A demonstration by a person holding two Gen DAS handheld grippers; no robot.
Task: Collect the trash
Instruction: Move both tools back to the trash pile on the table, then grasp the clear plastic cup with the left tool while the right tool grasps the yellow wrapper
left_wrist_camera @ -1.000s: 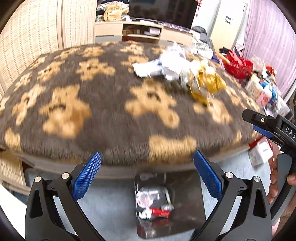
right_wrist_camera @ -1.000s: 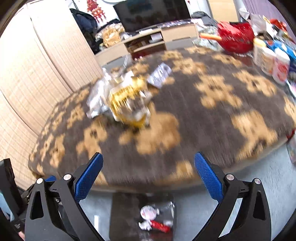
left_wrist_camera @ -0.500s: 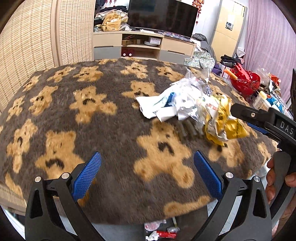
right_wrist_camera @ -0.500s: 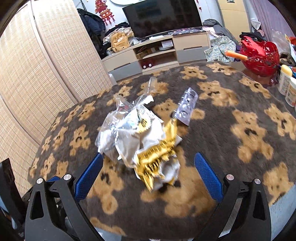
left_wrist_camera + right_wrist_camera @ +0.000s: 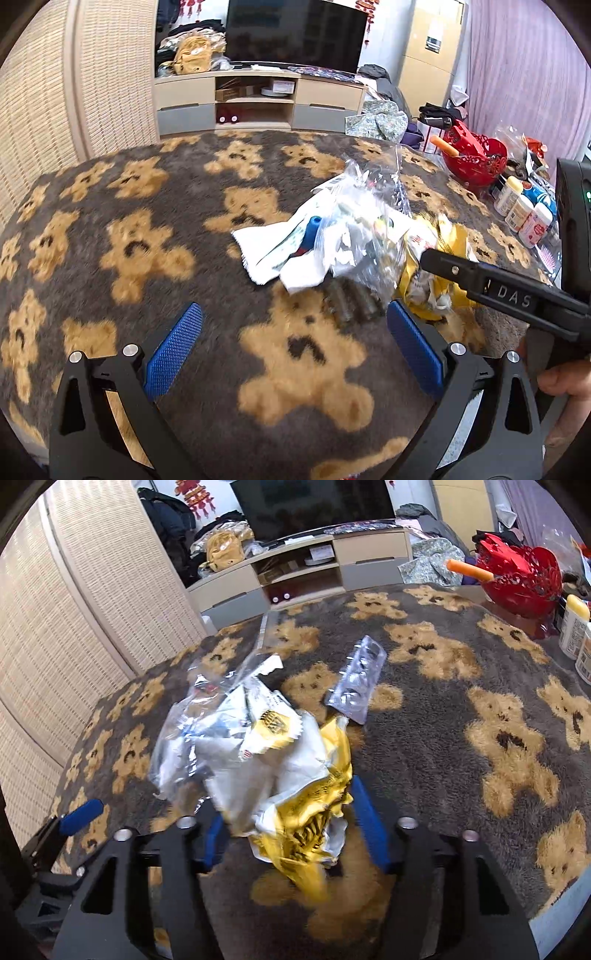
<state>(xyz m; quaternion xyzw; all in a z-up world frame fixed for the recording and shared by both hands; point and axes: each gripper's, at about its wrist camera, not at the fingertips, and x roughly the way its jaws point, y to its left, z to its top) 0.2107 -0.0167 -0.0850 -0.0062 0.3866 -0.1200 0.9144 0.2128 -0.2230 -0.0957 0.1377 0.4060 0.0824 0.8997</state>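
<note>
A heap of trash lies on the bear-patterned brown blanket (image 5: 147,258): white wrappers (image 5: 284,254), a clear plastic bag (image 5: 369,221) and a yellow-and-white foil wrapper (image 5: 306,797). An empty pill blister (image 5: 356,686) lies beyond it. My right gripper (image 5: 291,834) has its jaws partly closed around the yellow wrapper's near end; it also shows in the left wrist view (image 5: 480,284). My left gripper (image 5: 291,354) is open and empty above the blanket, left of the heap.
A red basket (image 5: 476,155) with an orange stick and several white bottles (image 5: 524,214) stand at the right edge. A TV cabinet (image 5: 258,99) is behind. A woven screen (image 5: 55,92) stands at the left.
Both grippers moved forward over the blanket toward the heap. My right gripper's jaws narrowed and now sit around the yellow wrapper. The floor tray with trash dropped out of view.
</note>
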